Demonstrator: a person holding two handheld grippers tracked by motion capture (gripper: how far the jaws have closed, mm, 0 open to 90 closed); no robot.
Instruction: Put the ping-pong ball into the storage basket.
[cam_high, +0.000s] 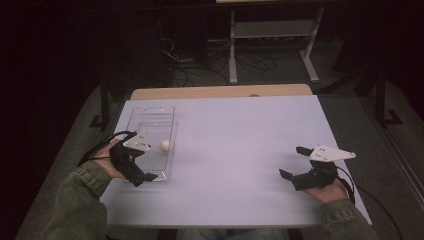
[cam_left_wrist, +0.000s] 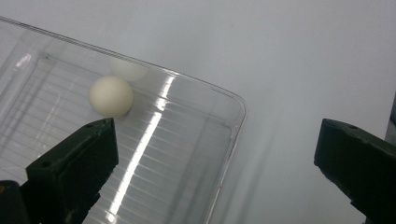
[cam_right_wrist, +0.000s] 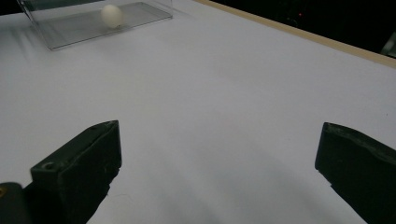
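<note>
So the clear rectangular plastic tray (cam_high: 150, 117) sits on the left part of the white-topped bench (cam_high: 240, 145), with its long axis running from the person's side toward the far edge, pretty much parallel to the bench's left edge. Inside it is a small white round ball (cam_high: 166, 145), resting right against the tray's right-hand long wall, about midway along. The left claw (cam_high: 142, 158) hangs over the tray's near end with its jaws wide apart, one over the tray floor and one past the wall, gripping nothing. The right claw (cam_high: 295, 162) is well away on the bench's right side, also spread open and empty, pointing left toward the tray.
</note>
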